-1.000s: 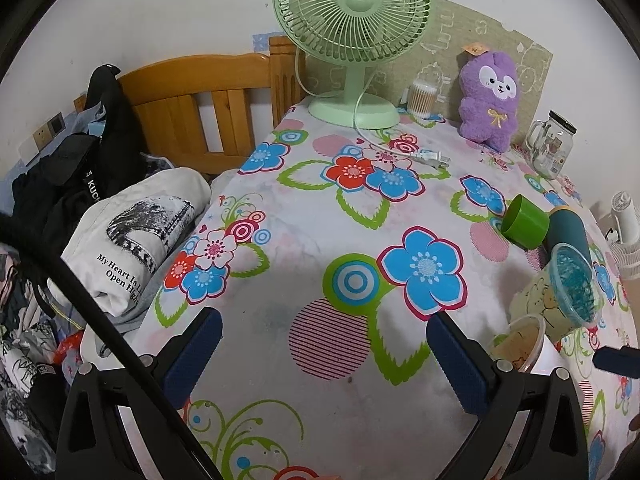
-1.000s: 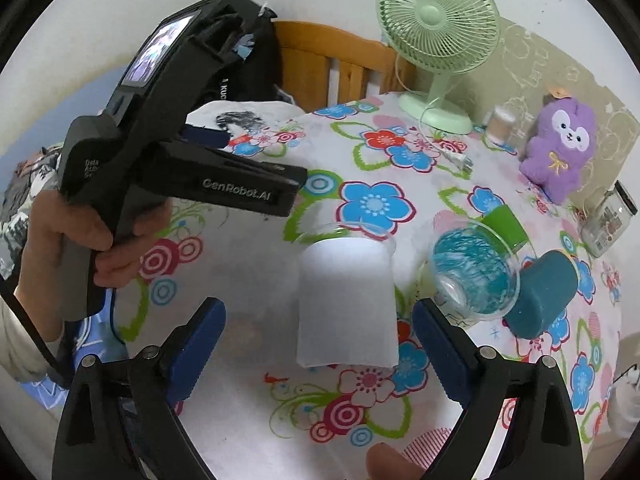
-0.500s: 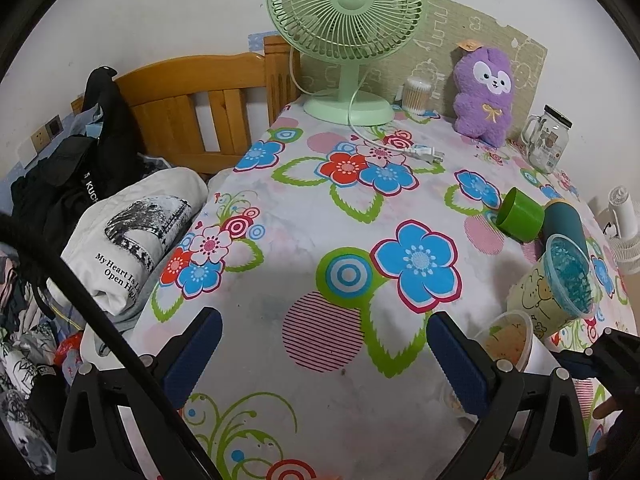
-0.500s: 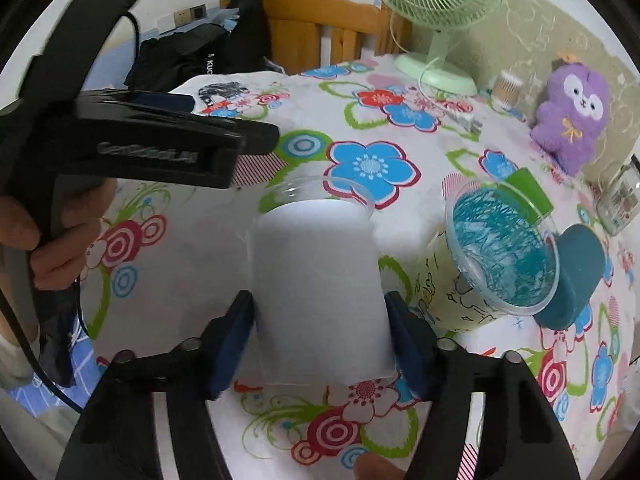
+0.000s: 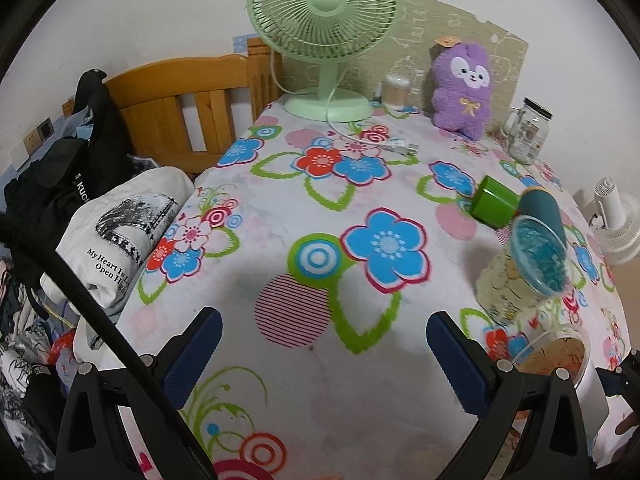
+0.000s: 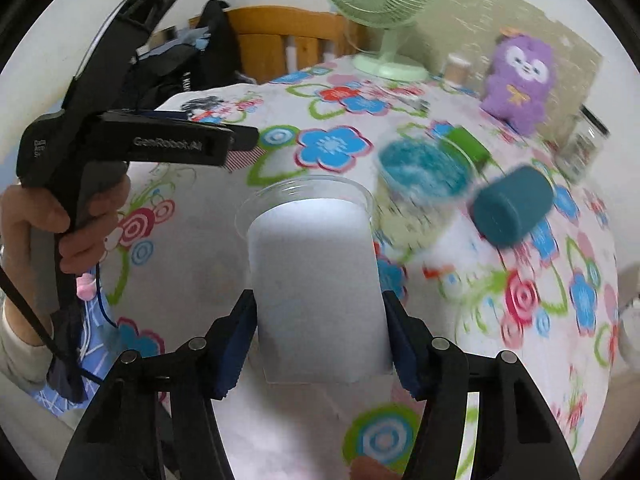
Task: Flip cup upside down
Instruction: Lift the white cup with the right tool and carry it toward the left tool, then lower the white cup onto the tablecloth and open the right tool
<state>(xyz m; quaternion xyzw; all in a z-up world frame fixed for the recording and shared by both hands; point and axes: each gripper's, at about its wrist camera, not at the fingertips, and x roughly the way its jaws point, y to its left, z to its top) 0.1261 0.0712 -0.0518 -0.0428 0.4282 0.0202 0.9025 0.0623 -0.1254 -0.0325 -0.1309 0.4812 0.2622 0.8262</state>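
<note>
**A:** What takes up the most room?

**B:** The table [image 5: 280,216] under its flowered cloth; I'll place everything by the green fan [image 5: 324,20] at its far edge. Left of the fan is a wooden headboard [image 5: 188,100], and in front of that a heap of dark and white clothes [image 5: 100,208] beside the table's edge.

**A:** And on the table?

**B:** Right of the fan a purple plush toy [image 5: 464,88] leans on a beige board, with a small tub of cotton swabs [image 5: 396,88] between toy and fan. Further right stands a glass jar mug [image 5: 528,132]. Nearer the camera than the fan, toward the right side, a green cup [image 5: 492,200] and a teal cup [image 5: 544,208] lie on their sides, touching. Just in front of them a printed cup with a blue inside [image 5: 524,268] is tilted.

**A:** Where's the cup to be flipped?

**B:** The clear cup [image 6: 316,280], with a white sleeve around it, is on the near side of the table from the fan, mouth pointing away toward the fan. Whether its base rests on the cloth I cannot tell; the background is blurred.

**A:** The grippers?

**B:** The right gripper [image 6: 320,332] is clamped on that cup, a blue pad pressed to each side of the sleeve. The left gripper [image 5: 320,352] is spread wide with nothing between its fingers, above the cloth on the near side from the fan. The person's left hand [image 6: 72,224] grips its handle.
</note>
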